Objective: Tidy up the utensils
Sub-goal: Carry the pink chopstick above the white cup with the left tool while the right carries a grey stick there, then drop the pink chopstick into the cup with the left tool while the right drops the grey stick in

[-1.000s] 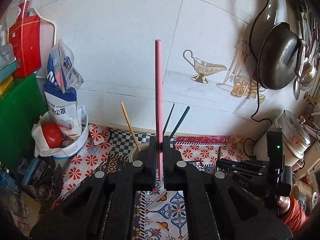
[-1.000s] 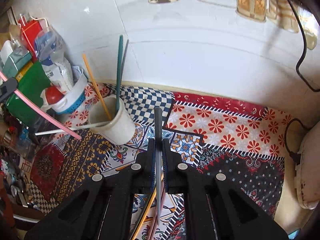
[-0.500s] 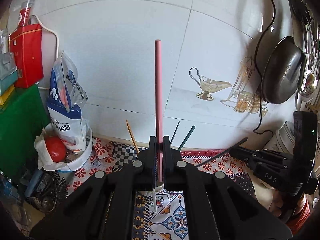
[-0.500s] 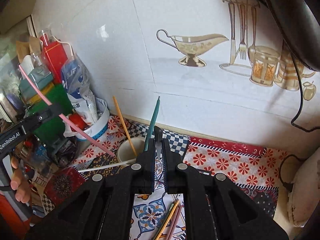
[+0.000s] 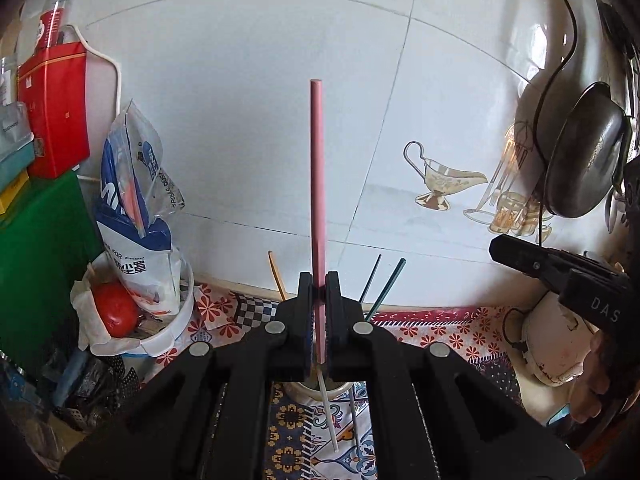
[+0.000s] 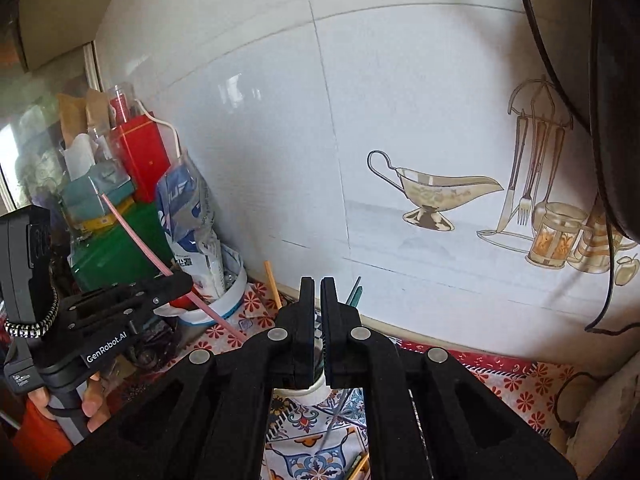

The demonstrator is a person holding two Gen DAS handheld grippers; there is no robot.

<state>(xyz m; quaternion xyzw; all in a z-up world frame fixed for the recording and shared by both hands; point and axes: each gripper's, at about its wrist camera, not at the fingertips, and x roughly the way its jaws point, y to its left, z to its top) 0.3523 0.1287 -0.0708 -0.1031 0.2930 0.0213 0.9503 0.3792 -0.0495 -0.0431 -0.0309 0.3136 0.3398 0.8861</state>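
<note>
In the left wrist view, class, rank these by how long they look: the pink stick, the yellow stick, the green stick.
1. pink stick, clamped in the left gripper: by far the longest, though nearest the camera.
2 and 3. green stick and yellow stick: alike; the gripper hides their lower ends, so unranked.

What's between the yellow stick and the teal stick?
Left wrist view: the pink stick, clamped in the left gripper.

Blue-white bag [image 5: 136, 216] in white tub [image 5: 176, 328]; black pan [image 5: 584, 152] hanging on wall.
</note>
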